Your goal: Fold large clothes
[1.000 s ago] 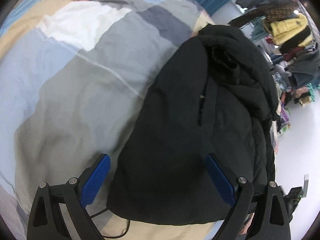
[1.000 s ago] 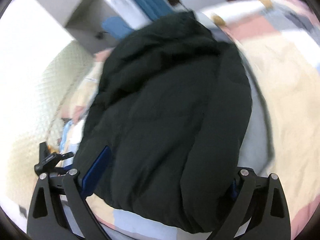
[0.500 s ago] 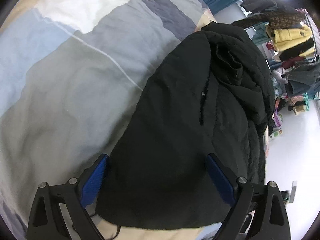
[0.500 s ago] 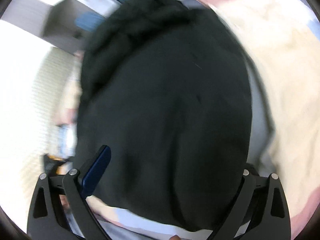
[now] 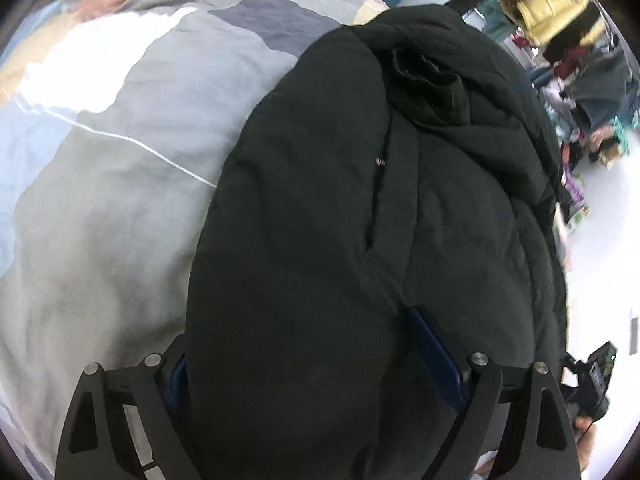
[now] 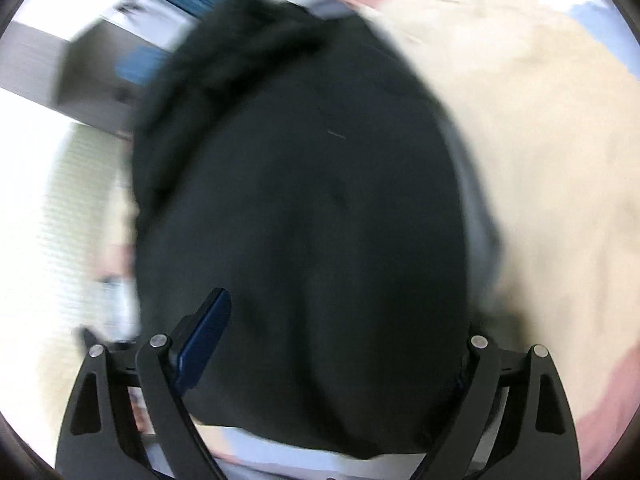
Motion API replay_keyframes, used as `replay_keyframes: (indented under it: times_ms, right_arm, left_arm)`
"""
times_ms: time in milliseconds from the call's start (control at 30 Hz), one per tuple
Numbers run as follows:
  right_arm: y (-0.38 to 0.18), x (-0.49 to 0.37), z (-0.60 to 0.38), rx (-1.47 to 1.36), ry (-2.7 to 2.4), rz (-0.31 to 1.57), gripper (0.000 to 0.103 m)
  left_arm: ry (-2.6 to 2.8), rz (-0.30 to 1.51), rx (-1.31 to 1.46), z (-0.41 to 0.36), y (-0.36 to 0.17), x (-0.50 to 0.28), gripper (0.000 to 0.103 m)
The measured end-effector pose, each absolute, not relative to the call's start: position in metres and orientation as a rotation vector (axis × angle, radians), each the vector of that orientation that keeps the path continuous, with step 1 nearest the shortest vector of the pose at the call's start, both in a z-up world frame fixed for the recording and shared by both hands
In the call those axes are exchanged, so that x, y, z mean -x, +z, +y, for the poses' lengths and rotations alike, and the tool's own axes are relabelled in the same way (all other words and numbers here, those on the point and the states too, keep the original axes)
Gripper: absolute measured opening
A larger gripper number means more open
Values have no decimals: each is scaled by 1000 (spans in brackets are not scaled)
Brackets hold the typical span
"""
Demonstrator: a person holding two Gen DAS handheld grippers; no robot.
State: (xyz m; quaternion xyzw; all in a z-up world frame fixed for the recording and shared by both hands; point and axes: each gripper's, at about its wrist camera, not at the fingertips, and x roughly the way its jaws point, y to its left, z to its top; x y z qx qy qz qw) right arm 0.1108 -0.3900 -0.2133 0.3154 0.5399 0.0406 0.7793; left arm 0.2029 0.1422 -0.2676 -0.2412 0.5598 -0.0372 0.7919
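A bulky black padded jacket lies folded lengthwise on a bed, its hood bunched at the far end. In the left wrist view, my left gripper is wide open, its blue-padded fingers straddling the jacket's near hem, with fabric bulging between and over them. In the right wrist view, the same jacket fills the frame, blurred by motion. My right gripper is also wide open around the near edge; the left blue pad shows and the right one is hidden under fabric.
The bed carries a patchwork duvet of grey, blue, white and cream, cream and pink in the right wrist view. A rack and piles of clothes stand beyond the bed's right side over white floor. A grey cabinet stands at left.
Both grippers have pushed forward onto the jacket's near edge. Fabric now covers the left gripper's left pad and bulges between the fingers. The right view has swung and blurred.
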Motion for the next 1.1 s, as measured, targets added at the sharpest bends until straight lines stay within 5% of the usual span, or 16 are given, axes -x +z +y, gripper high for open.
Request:
replay_keyframes:
  times_ms: [267, 567, 833, 1000, 1100]
  right_arm:
    - [-225, -112, -391, -667, 40, 1222, 90]
    - [-166, -108, -373, -698, 299, 873, 80]
    - [-214, -122, -363, -605, 143, 1158, 78]
    - [-218, -124, -361, -594, 136, 1180, 78]
    - [-211, -122, -358, -567, 162, 1152, 60]
  left_arm:
    - [-71, 1196, 476, 131, -264, -205, 89]
    - [-85, 1201, 458, 128, -270, -208, 88]
    - [-100, 1203, 479, 130, -277, -211, 88]
    - [-148, 1197, 581, 141, -280, -212, 86]
    - [-203, 1192, 655, 148, -279, -211, 71]
